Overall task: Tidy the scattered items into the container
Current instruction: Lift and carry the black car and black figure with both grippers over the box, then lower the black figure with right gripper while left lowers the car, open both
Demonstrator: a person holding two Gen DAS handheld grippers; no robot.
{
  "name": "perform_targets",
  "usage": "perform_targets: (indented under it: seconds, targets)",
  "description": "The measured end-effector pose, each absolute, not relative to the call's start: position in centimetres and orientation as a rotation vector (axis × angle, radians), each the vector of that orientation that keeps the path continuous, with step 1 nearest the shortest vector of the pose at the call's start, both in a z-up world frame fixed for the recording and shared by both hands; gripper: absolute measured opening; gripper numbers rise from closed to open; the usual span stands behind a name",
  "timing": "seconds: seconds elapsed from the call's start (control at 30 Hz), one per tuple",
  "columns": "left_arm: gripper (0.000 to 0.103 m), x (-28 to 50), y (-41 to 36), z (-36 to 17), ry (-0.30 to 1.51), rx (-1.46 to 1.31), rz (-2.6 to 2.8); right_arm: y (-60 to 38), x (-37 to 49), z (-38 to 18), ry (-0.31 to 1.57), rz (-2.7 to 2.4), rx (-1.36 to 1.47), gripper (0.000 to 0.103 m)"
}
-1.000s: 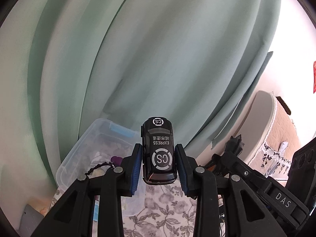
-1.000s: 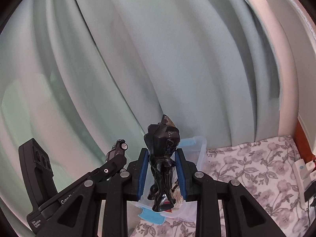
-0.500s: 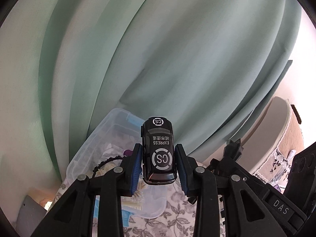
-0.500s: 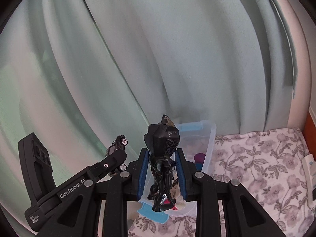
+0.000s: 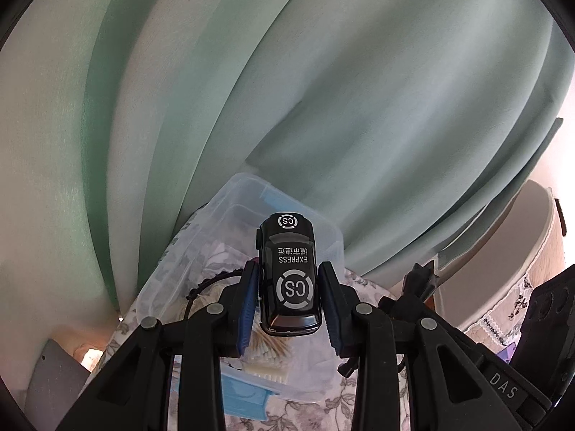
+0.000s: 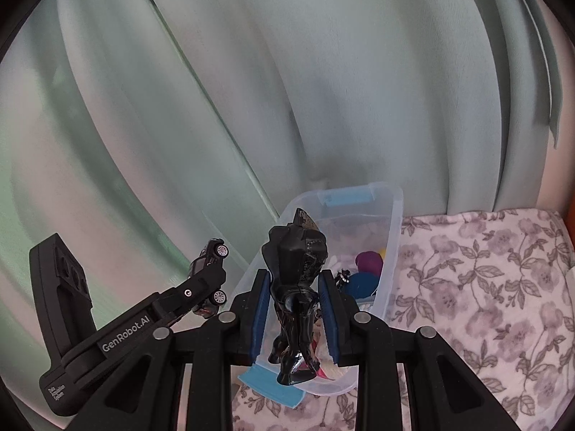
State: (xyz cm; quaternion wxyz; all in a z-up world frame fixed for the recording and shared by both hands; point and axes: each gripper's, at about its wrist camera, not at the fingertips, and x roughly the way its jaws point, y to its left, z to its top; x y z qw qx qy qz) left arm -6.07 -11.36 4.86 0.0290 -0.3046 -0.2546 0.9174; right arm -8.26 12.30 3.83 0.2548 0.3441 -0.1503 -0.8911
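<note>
Holding a black toy car (image 5: 289, 276), the left claw (image 5: 288, 305) hangs above the clear storage bin (image 6: 393, 230). The right claw (image 6: 295, 309) clamps a black figurine (image 6: 296, 287) over it. Several items already lie inside; both toys remain unreleased.

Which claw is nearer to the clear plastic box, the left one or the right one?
Hard to rank. The left claw, shut on the toy car, and the right claw, shut on the black figure, both hover above the near end of the clear box.

green curtain (image 5: 323, 89), floral tablecloth (image 6: 485, 287)
</note>
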Motion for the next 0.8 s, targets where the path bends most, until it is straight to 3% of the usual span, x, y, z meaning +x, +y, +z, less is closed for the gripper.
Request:
perform_targets:
  seconds: [0.8]
  targets:
    - [0.035, -9.5, -13.1, -1.2, -0.818, -1.163, 2.790, 10.5, -12.0, -3.0, -0.374, -2.360, 1.156, 0.030]
